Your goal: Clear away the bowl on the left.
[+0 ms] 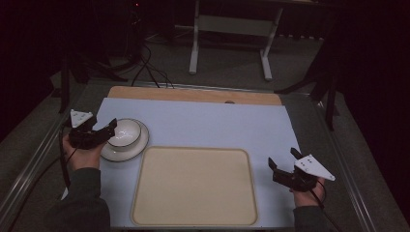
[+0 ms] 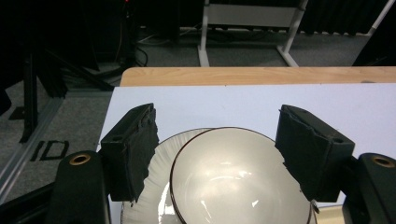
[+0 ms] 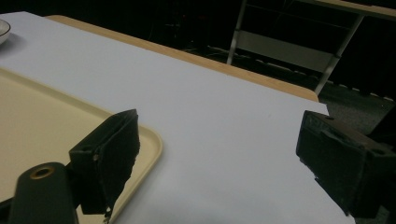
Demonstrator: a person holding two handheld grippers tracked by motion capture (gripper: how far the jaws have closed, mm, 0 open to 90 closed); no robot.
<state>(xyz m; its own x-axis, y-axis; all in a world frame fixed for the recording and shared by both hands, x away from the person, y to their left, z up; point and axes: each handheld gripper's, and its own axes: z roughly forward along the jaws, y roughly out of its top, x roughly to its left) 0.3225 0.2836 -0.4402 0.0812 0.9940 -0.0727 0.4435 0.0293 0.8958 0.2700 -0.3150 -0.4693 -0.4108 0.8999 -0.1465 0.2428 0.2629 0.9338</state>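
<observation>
Nearest the person, the beige tray [image 1: 194,186] lies bare at the front middle of the desk [image 1: 217,123], on its pale blue cover. The right claw [image 1: 285,166] hangs off the tray's right edge with its jaws spread wide and nothing between them; in the right gripper view the tray's corner [image 3: 140,135] sits just behind its left jaw.

Further back on the left, the left claw [image 1: 109,128] is at the white bowl [image 1: 124,134], which stands in a white plate [image 1: 126,150] just beyond the tray's far-left corner. In the left gripper view the jaws stand wide to either side of the bowl [image 2: 233,177], which sits off-centre on the plate [image 2: 159,177]; whether either pad touches the rim I cannot tell.

The step in hand looks like taking hold of the bowl. To do it well, one jaw likely wants to go inside the dark-lined rim and the other outside, pinching the wall rather than spanning the whole bowl. Close slowly, since a glazed wall may slip. Lift straight up so the plate underneath is not dragged towards the desk's left edge, which is near.
</observation>
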